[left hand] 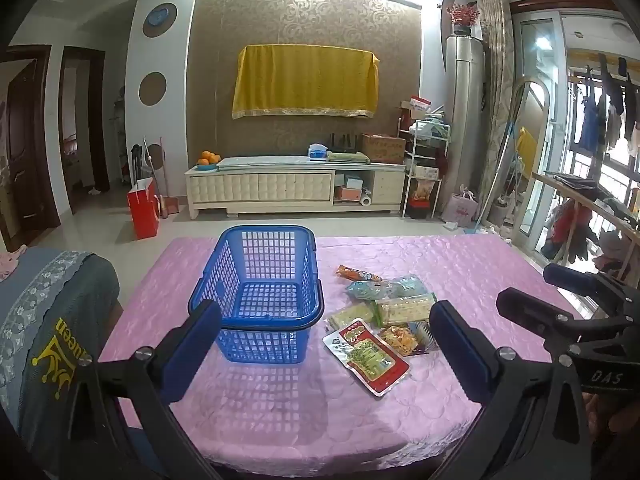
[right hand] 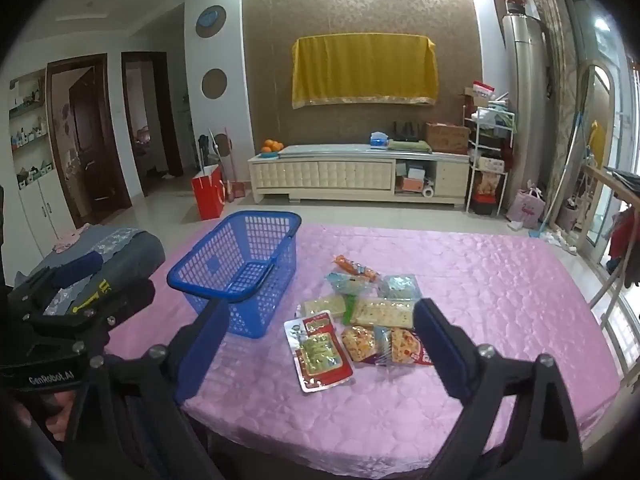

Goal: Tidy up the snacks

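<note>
A blue plastic basket [left hand: 264, 292] [right hand: 244, 268] stands empty on the pink tablecloth [left hand: 280, 408] [right hand: 500, 304]. To its right lie several snack packets: a red-and-green pouch [left hand: 366, 356] [right hand: 320, 354] nearest me, orange-yellow crisps [left hand: 400, 338] [right hand: 384, 344], pale cracker packs [left hand: 404, 308] [right hand: 384, 312], a light blue pack [left hand: 368, 290] [right hand: 400, 286] and an orange stick [left hand: 358, 274] [right hand: 354, 266]. My left gripper [left hand: 324, 344] is open, held above the table's near part, nothing between its fingers. My right gripper [right hand: 320, 344] is open too, hovering short of the packets.
A chair back draped with grey lace-trimmed cloth [left hand: 52, 320] [right hand: 104, 252] stands at the table's left. Beyond the table are a floor, a red bag [left hand: 144, 208], a white TV cabinet [left hand: 296, 188] and a shelf rack [left hand: 424, 168]. A wooden rail [left hand: 588, 204] runs along the right.
</note>
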